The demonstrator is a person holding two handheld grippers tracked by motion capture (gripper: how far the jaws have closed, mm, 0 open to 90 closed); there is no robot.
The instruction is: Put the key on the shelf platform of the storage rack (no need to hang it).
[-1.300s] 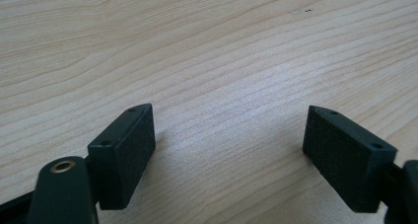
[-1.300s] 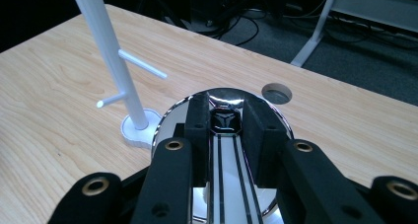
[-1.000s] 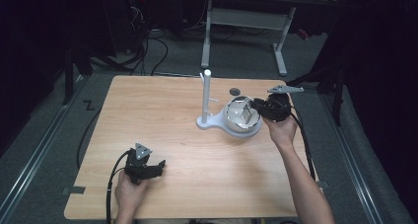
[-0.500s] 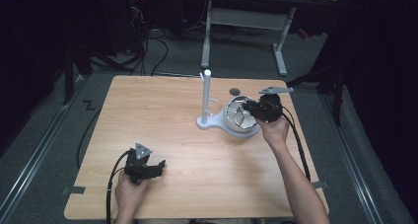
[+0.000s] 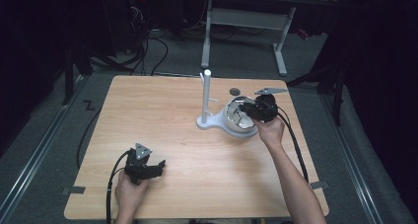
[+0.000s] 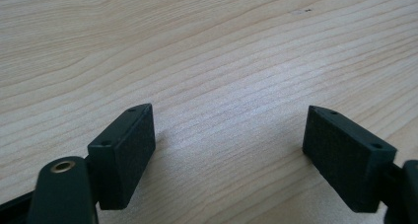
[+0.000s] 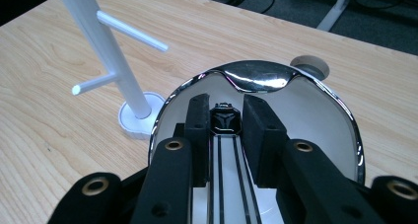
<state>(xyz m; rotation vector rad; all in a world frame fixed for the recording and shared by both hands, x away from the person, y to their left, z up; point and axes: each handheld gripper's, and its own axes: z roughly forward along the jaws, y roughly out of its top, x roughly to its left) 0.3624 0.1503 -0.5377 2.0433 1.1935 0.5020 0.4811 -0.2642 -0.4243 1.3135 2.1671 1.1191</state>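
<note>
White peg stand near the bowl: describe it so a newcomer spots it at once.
On the wooden table, look right of centre toward the far edge, where the right gripper reaches into a shiny metal bowl. Immediately left of that bowl is the white peg stand: an upright post on a round foot, with two thin side pegs, the tallest thing on the table.

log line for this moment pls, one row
right gripper: shut on rim of steel bowl | bowl: beside white peg stand | left gripper: open, idle over table
</note>
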